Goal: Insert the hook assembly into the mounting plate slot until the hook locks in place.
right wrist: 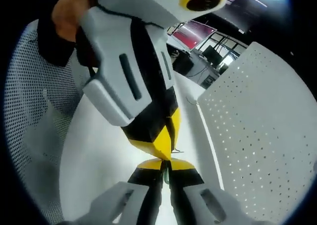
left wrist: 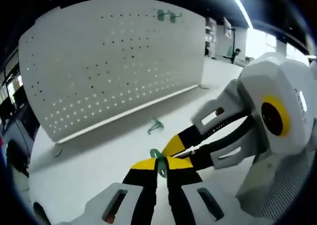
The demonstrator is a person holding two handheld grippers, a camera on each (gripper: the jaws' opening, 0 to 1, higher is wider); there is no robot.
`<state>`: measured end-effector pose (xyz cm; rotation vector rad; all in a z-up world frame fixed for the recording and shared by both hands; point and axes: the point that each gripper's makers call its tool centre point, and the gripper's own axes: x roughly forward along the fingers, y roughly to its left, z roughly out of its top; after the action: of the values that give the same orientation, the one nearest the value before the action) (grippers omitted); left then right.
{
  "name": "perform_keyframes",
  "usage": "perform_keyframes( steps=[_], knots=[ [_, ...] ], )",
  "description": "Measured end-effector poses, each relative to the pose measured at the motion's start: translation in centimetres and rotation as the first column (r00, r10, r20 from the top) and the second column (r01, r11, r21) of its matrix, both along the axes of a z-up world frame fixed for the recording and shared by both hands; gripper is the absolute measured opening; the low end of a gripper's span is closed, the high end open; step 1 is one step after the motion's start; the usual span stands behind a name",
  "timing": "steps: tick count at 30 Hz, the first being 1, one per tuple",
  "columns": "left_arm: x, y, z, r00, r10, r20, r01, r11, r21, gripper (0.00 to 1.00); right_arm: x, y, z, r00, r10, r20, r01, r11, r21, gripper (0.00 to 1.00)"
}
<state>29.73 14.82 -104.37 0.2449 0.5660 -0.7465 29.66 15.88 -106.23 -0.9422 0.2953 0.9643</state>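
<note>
Left gripper view: both grippers, left gripper (left wrist: 159,161) and right gripper (left wrist: 171,150), jaws pinching one green hook (left wrist: 159,158) over the bench (left wrist: 99,155); advise aligning squarely with pegboard (left wrist: 114,61) slot.

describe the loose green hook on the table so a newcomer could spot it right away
Find the big white perforated board standing on the white table. In front of its lower edge, a small green hook lies alone on the bare tabletop. Unlike the two green hooks hung near the board's top, or the green hook pinched at the gripper tips, nothing touches it.
</note>
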Motion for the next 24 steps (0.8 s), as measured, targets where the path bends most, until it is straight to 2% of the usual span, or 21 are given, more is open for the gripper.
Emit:
perform_keyframes(
  steps=[8,24],
  knots=[
    [0.17,0.31,-0.19,1.0,0.008,0.0,-0.008,1.0,0.008,0.03,0.08,-0.01,0.16,1.0,-0.002,0.003,0.002,1.0,0.008,0.01],
    [0.3,0.83,-0.3,0.998,0.04,-0.041,-0.042,0.998,-0.036,0.01,-0.31,0.51,0.28,1.0,0.003,-0.021,-0.002,0.999,0.041,0.04]
  ],
)
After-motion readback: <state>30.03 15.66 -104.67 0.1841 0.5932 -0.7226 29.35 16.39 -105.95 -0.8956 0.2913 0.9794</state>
